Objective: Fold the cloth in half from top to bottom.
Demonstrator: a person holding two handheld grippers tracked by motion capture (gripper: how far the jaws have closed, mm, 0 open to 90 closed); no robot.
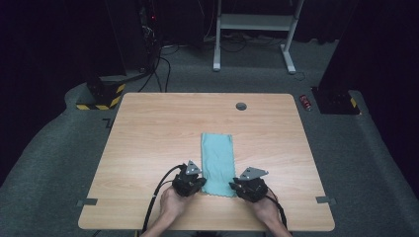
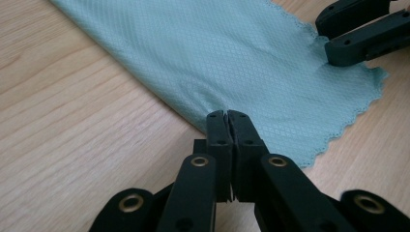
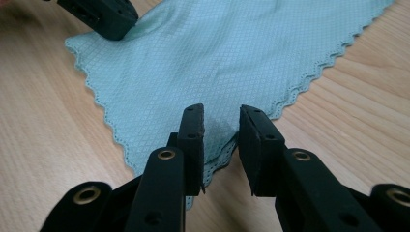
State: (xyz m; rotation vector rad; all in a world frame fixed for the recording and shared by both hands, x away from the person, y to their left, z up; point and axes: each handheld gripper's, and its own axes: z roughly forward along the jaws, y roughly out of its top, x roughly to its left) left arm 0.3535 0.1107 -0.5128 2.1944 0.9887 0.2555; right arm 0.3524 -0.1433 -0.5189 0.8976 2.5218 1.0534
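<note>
Here, teal cloth (image 2: 232, 53) edge pinched in left hand-held gripper (image 2: 227, 116), right hand-held gripper (image 3: 220, 126) straddling corner

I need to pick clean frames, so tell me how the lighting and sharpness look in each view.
High view: dark surroundings, evenly lit table, cloth soft and low in detail. Left gripper view: bright, cloth weave crisp, left gripper sharp at its tips. Right gripper view: cloth clear, right gripper slightly soft lower down; no glare.

high view: above my side, facing forward-down, far | my gripper views: low, close, along my jaws | shared: teal cloth (image 1: 217, 163)
</note>
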